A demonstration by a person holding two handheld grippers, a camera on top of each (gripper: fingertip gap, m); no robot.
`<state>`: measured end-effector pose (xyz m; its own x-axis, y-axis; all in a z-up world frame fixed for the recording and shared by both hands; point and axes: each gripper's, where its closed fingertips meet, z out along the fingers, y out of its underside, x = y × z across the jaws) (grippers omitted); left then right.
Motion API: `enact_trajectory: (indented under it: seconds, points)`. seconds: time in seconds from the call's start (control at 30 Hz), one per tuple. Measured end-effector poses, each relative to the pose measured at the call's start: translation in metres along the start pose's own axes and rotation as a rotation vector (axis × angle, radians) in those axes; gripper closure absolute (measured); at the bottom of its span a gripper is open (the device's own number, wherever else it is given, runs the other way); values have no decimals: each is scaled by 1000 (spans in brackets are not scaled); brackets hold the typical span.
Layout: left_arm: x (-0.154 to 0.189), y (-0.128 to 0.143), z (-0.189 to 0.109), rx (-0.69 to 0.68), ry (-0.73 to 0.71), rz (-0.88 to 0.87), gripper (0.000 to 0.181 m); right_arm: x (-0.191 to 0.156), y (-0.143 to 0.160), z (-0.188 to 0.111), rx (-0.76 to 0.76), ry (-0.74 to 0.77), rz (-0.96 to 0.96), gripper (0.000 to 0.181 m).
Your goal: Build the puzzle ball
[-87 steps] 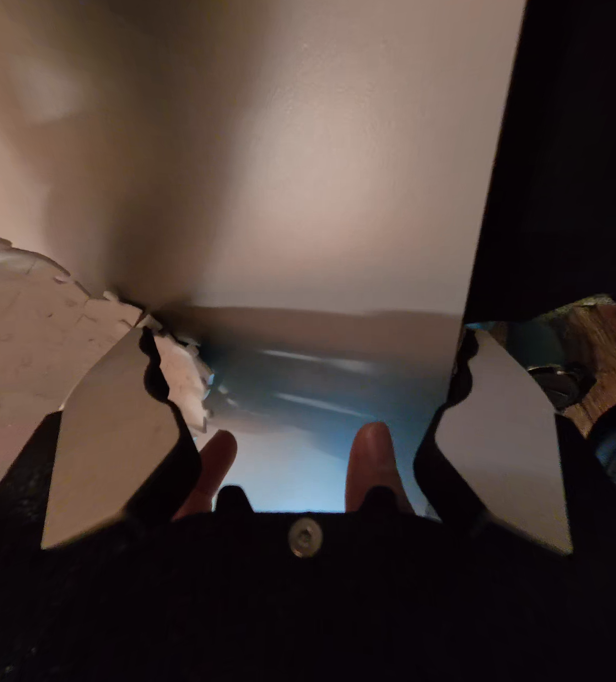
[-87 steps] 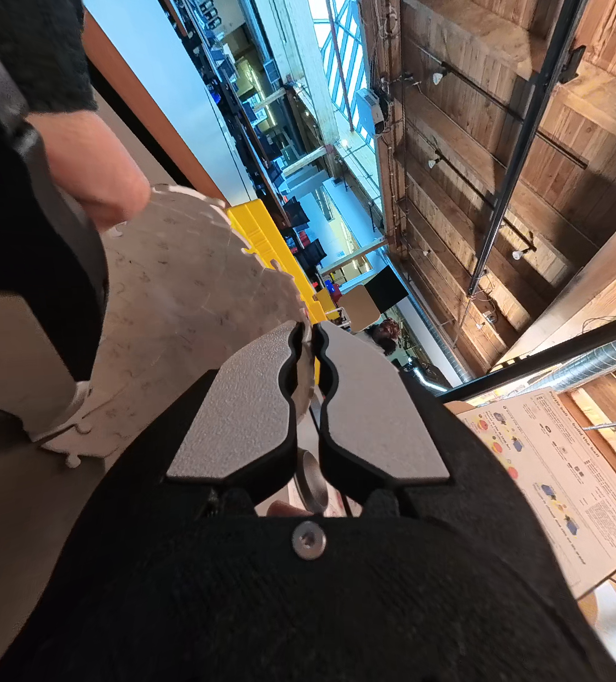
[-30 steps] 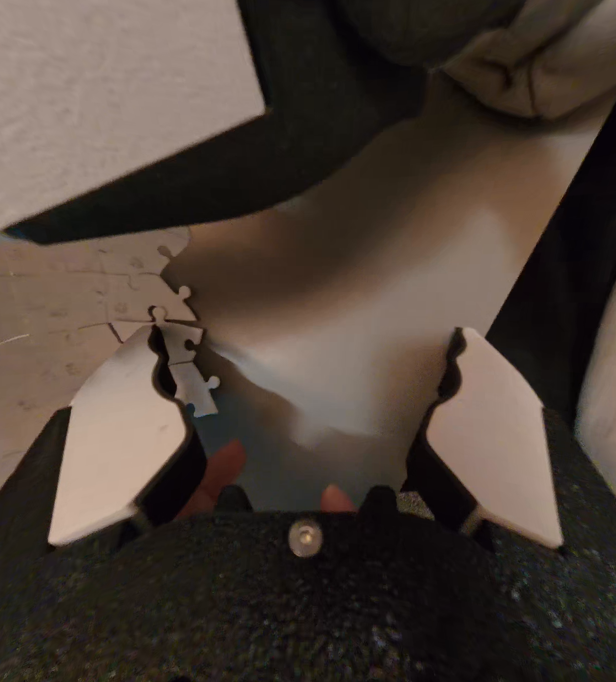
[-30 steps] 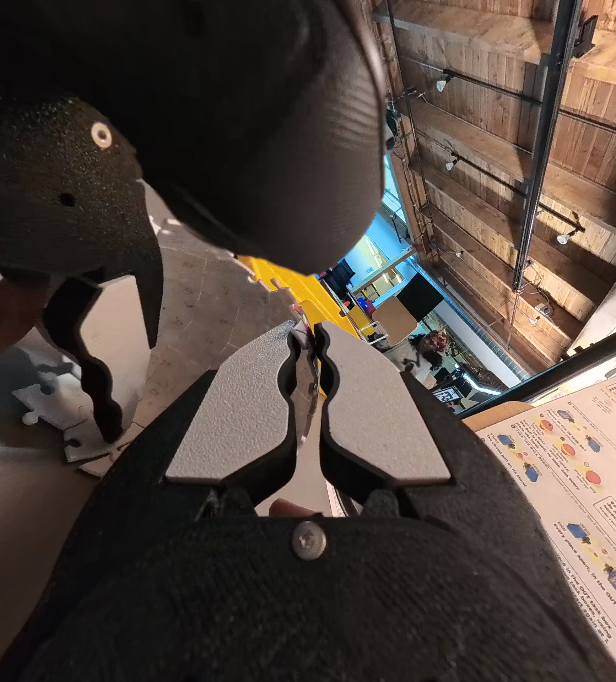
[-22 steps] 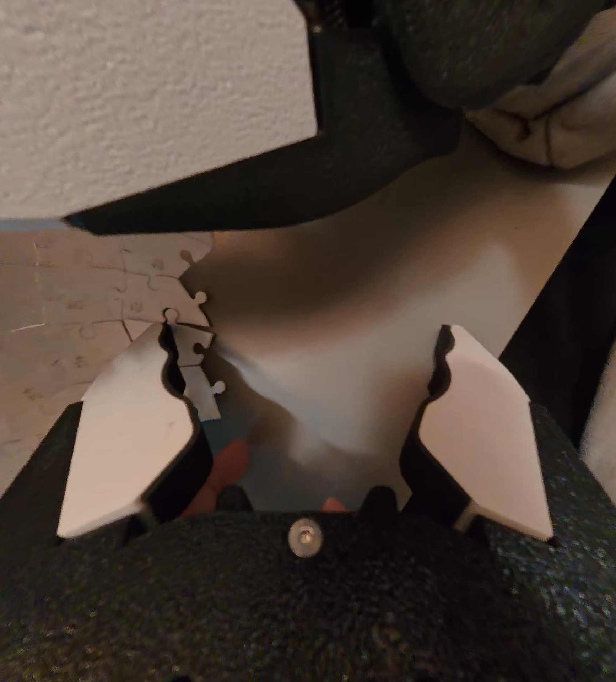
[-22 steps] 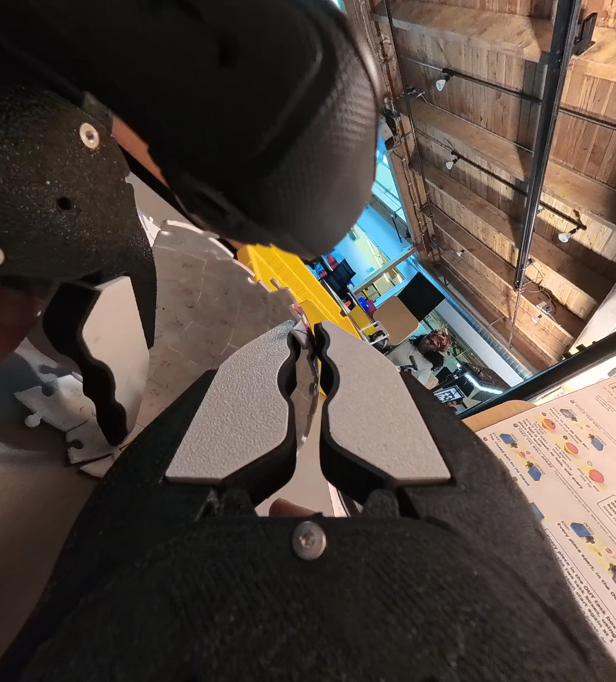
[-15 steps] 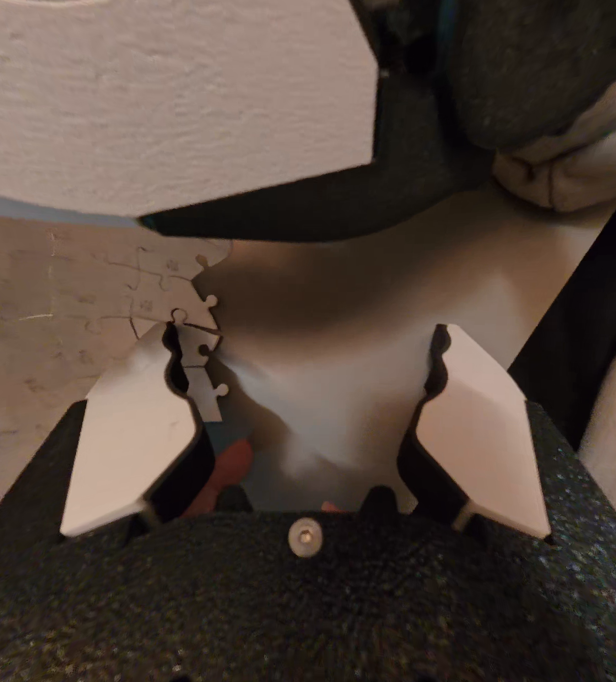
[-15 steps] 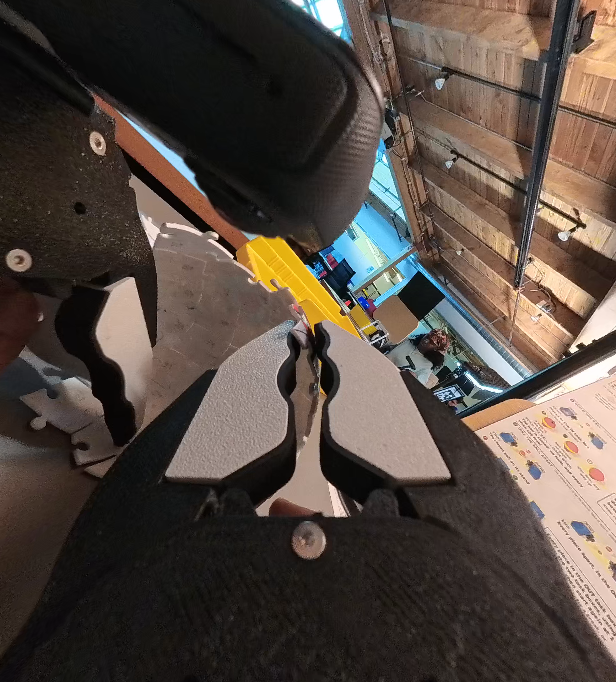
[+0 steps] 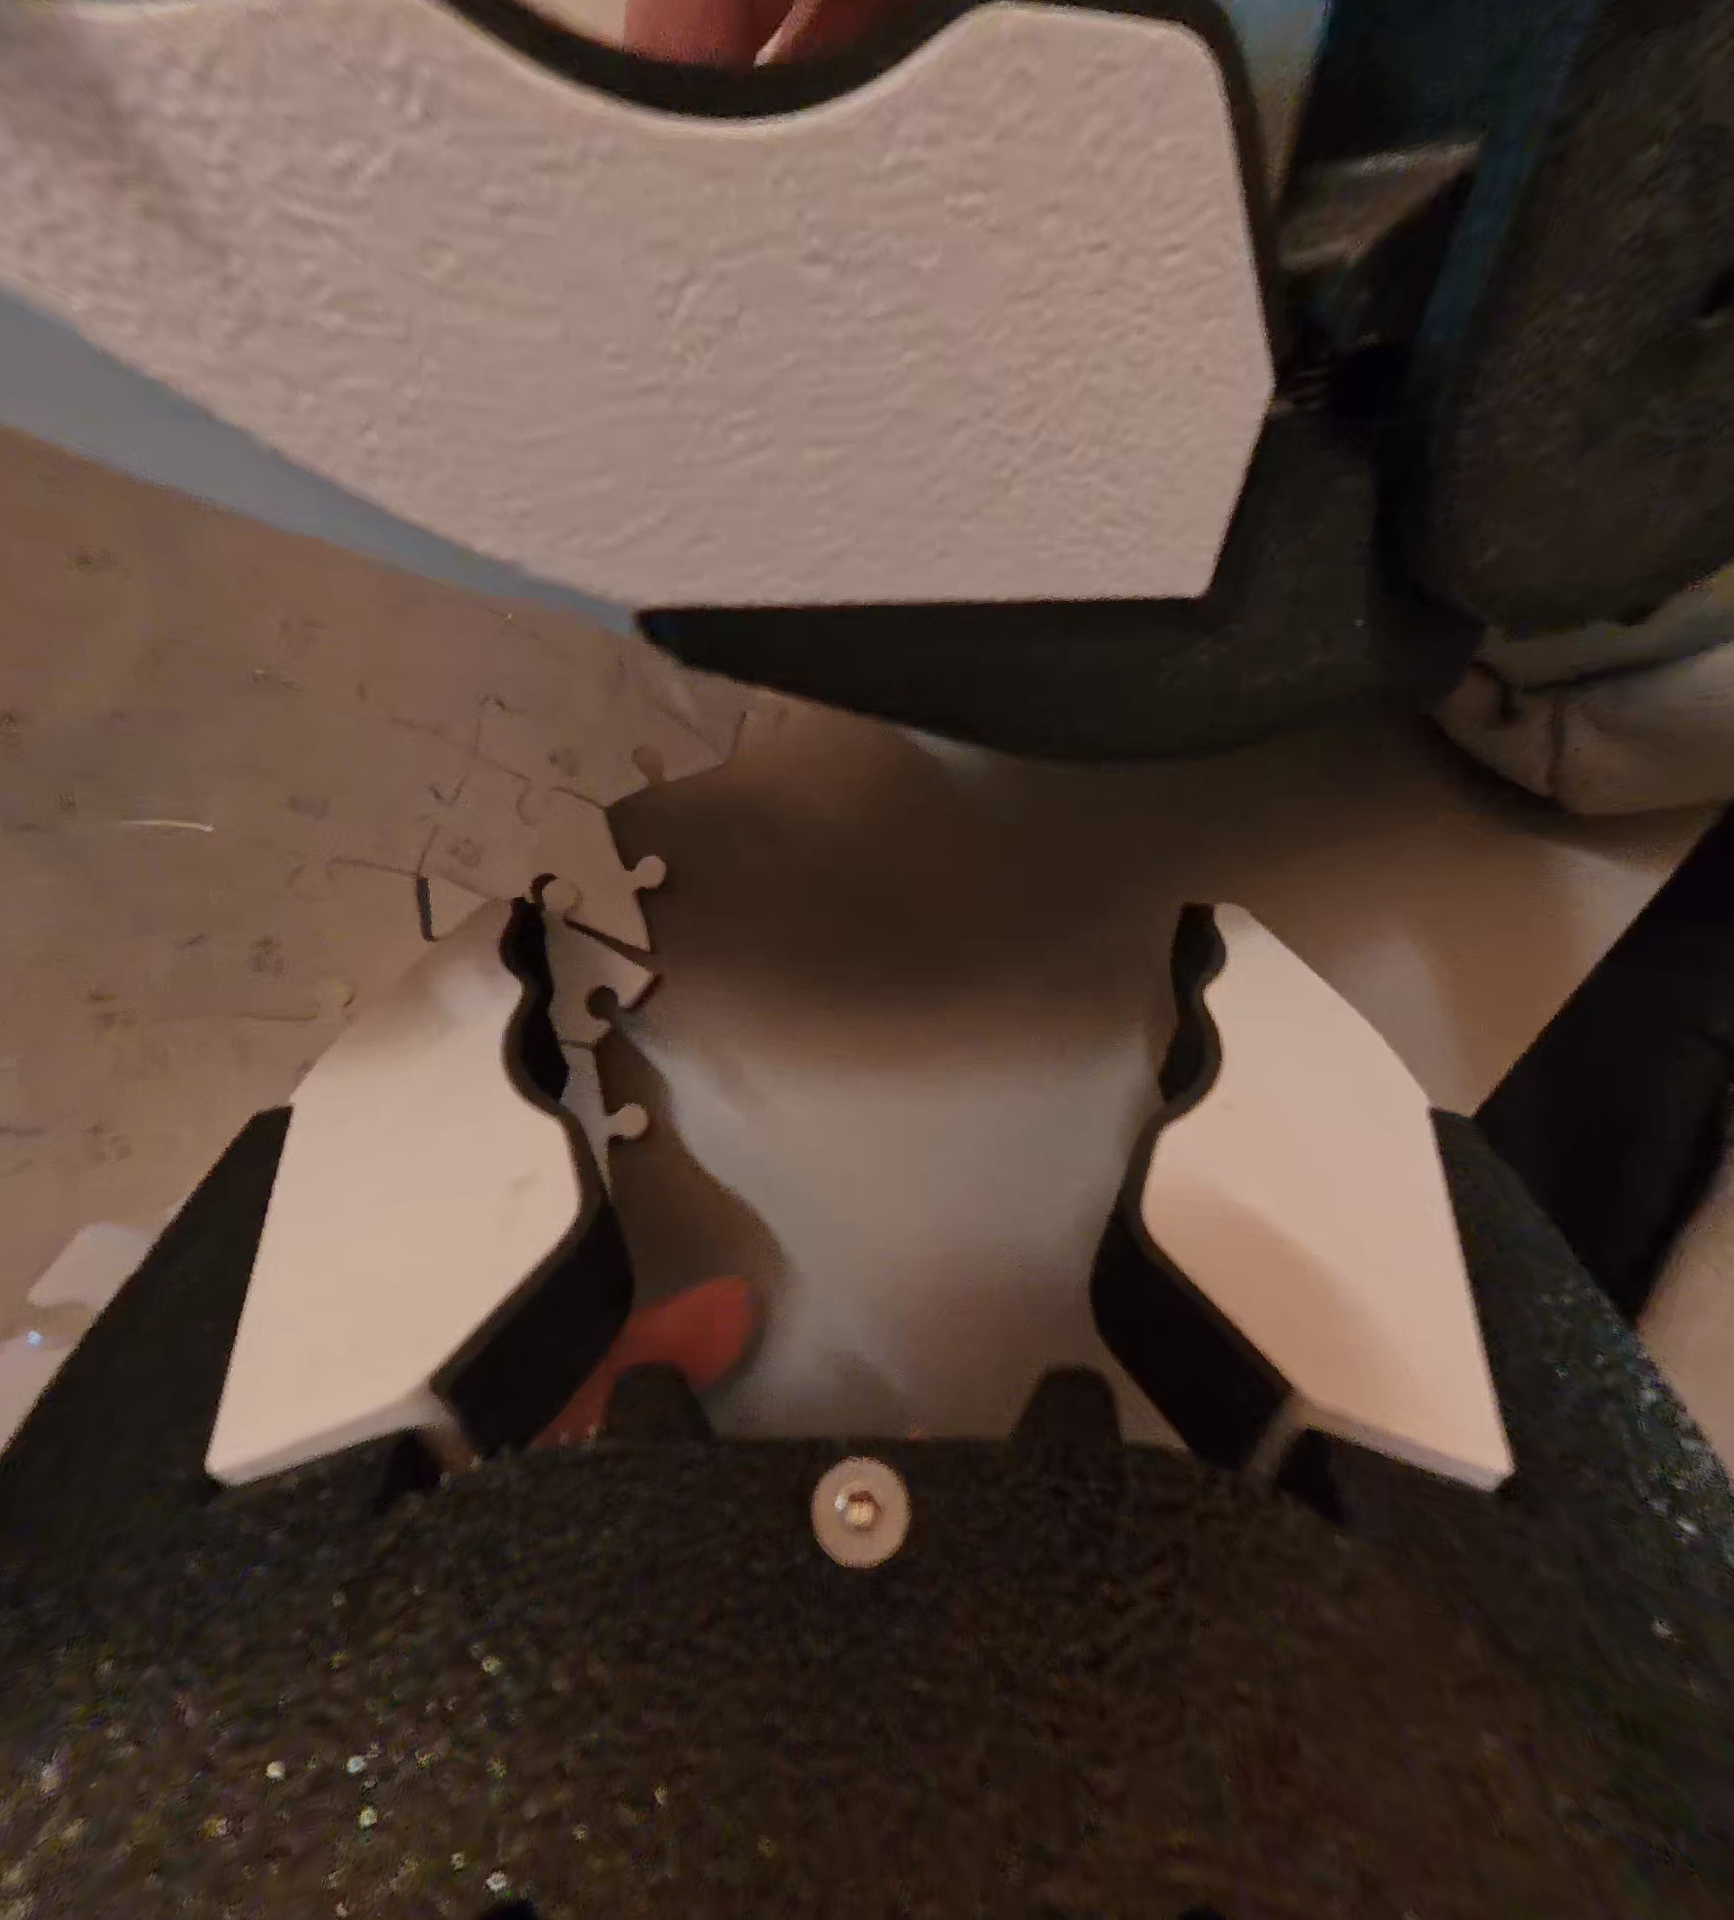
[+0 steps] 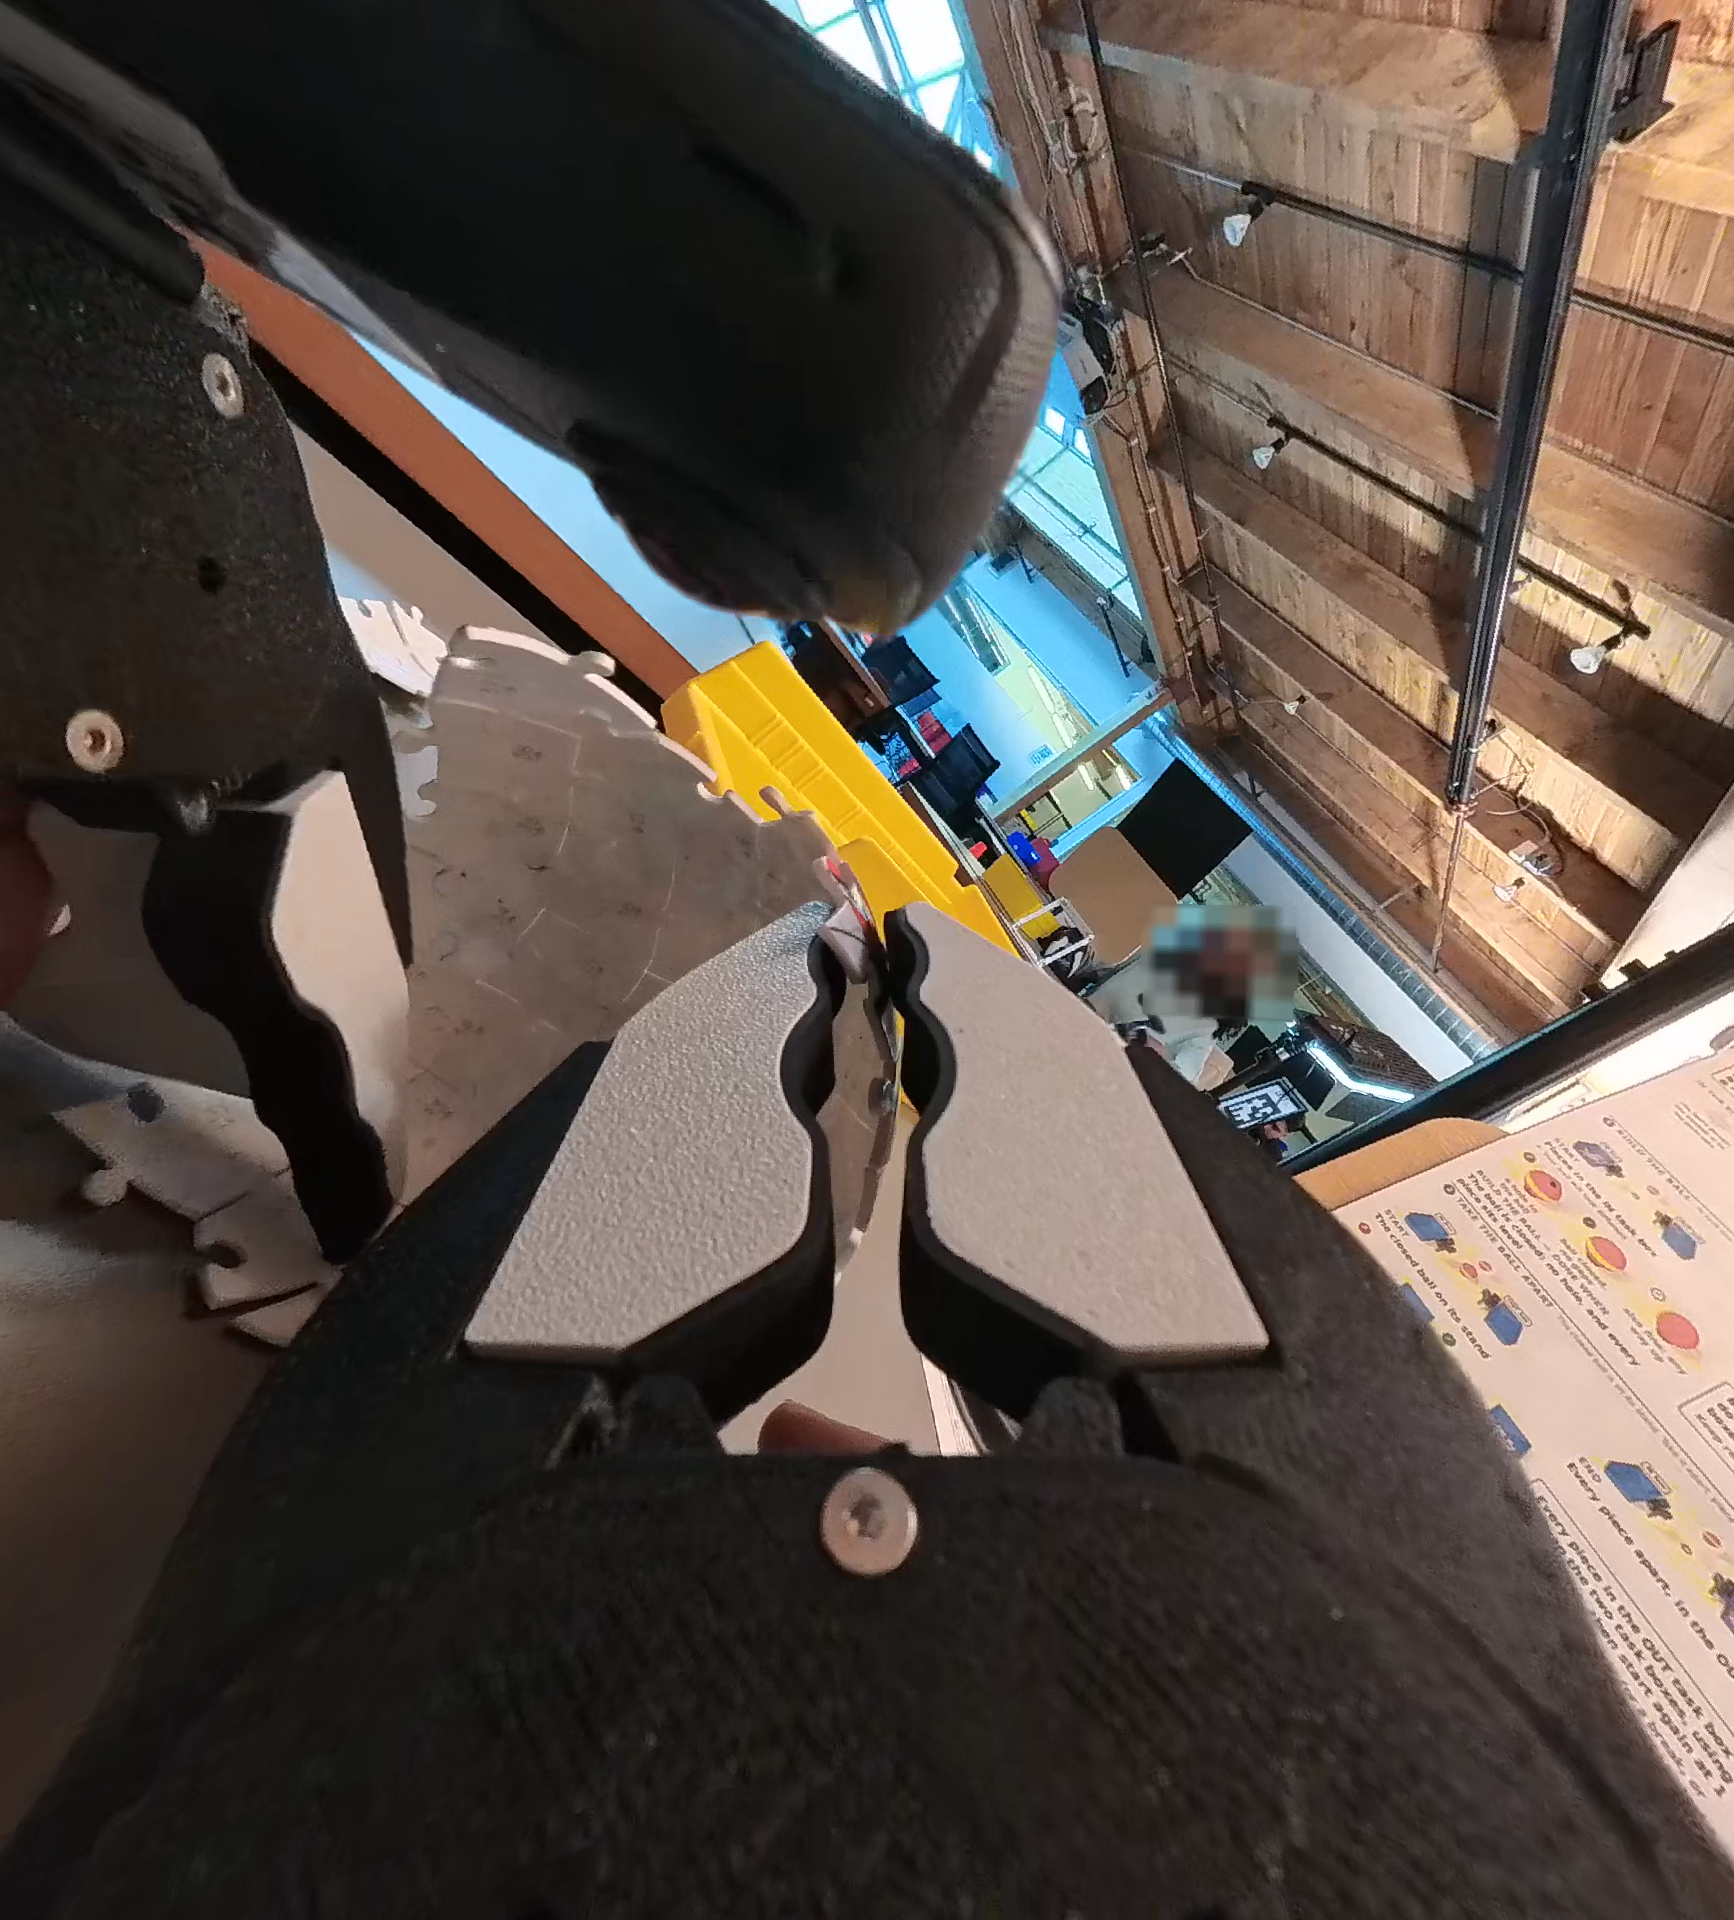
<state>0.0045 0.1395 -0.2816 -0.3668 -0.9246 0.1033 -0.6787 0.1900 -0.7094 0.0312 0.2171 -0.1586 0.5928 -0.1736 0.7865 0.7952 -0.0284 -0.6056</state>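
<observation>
My left wrist view is dim and warm-toned, w/ a dark shadow in the middle of the pale surface [image 9: 904, 1143] between the fingers. The other gripper's pad [image 9: 738, 343] at top is very close and soft, and the puzzle shell [image 9: 219, 831] at left is a bit blurred. My right wrist view is much brighter: daylight comes from the windows [image 10: 904, 62] far back, approx. blown out to blue-white. Small spot lamps [image 10: 1242, 223] glow on the wood ceiling. Straight beams bend near the edges, wide-angle distortion. The black gripper body [image 10: 634, 312] up close is out of focus.
</observation>
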Motion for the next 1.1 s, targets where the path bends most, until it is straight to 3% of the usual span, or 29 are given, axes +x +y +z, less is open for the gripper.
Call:
enact_trajectory:
  seconds: [0.03, 0.1, 0.33, 0.67, 0.93, 1.1]
  points:
    - [-1, 0, 1, -5, -19, -4, 69, 0, 0, 0, 0, 0, -2, 174]
    - [-5, -4, 3, 1, -64, -52, 75, 0, 1, 1, -1, 0, 1, 174]
    - [-12, -19, 4, 94, -65, -239, 68, 1, 3, 2, -3, 1, 15, 173]
    - [-4, -25, -9, 158, -103, -73, 73, 3, 5, 3, -11, 10, 4, 174]
    - [1, 24, -18, -82, -213, -55, 87, 3, 5, 3, -10, 10, 5, 174]
    - [-1, 19, -16, 15, -247, -192, 76, 3, 4, 4, -7, 10, 5, 174]
